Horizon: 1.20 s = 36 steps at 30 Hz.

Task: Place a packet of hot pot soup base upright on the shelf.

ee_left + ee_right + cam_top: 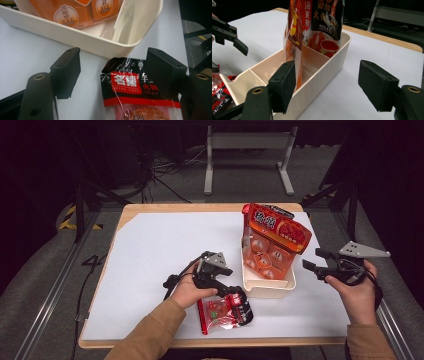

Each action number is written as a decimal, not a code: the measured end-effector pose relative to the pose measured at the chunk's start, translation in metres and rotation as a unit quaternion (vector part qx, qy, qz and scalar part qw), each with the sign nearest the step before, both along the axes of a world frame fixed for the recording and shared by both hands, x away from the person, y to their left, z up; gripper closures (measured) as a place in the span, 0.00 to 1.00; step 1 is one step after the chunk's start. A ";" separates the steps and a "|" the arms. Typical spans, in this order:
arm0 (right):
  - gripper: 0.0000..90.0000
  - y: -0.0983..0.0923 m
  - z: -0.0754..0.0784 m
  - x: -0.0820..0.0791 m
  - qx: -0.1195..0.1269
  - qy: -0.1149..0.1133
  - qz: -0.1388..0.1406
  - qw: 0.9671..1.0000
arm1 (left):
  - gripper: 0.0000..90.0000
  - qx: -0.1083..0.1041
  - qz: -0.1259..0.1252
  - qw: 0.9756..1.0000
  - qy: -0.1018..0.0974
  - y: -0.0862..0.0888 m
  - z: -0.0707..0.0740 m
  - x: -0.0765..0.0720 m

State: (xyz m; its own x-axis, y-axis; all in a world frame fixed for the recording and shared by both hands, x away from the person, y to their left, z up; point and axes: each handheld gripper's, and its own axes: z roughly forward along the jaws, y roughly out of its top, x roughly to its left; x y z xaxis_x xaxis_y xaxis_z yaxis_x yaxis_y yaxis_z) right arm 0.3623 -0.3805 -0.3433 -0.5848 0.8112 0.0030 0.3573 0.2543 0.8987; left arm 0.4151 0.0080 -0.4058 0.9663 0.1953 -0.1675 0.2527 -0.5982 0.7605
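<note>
From the high view I see a white mat [150, 265] covering a wooden table. My left gripper [239, 301] sits at the near middle, angled down toward the right, its jaws over a small red and black sauce packet [220, 314] lying flat on the mat near the table's near edge. Just beyond the packet, to the right of centre, stands a cream plastic bin [267, 287], and a large orange and red soup base bag [272, 237] leans upright in it. My right gripper [312, 261] hovers off the right side of the bin, jaws spread with nothing between them, pointing left toward it.

In the left gripper view, the two black jaws stand wide apart. The red and black sauce packet [138, 92] lies on the mat between them, its top edge against the right jaw and well clear of the left one, so it is not pinched. The cream bin [75, 37] sits just beyond the packet.

In the right gripper view, the jaws are spread and empty. The cream bin [324, 72] runs away from me between them, with dividers inside. The soup base bag [317, 22] stands in its far compartment. The left gripper [229, 37] shows at the far left, and the packet's corner [218, 92] at the near left.
</note>
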 end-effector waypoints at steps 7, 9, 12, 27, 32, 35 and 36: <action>0.34 0.002 -0.003 0.003 0.002 0.006 0.006 1.000 | 0.32 -0.004 -0.012 1.000 0.023 -0.004 -0.008 0.004; 0.34 0.003 -0.003 0.004 0.001 0.007 0.006 1.000 | 0.31 -0.003 -0.012 0.999 0.029 -0.006 -0.010 0.005; 0.34 0.003 -0.003 0.004 0.001 0.006 0.007 1.000 | 0.31 0.004 -0.013 0.999 0.029 -0.009 -0.014 0.007; 0.34 0.004 -0.007 0.006 0.013 0.015 0.015 1.000 | 0.31 0.014 -0.029 0.998 0.049 -0.022 -0.027 0.011; 0.34 0.004 -0.007 0.006 0.011 0.015 0.016 1.000 | 0.34 0.021 -0.034 0.998 0.052 -0.027 -0.031 0.011; 0.34 0.005 -0.008 0.005 0.011 0.017 0.017 1.000 | 0.36 0.028 -0.039 0.998 0.051 -0.031 -0.033 0.010; 0.34 0.005 -0.008 0.005 0.009 0.017 0.018 1.000 | 0.37 0.034 -0.043 0.997 0.049 -0.032 -0.033 0.010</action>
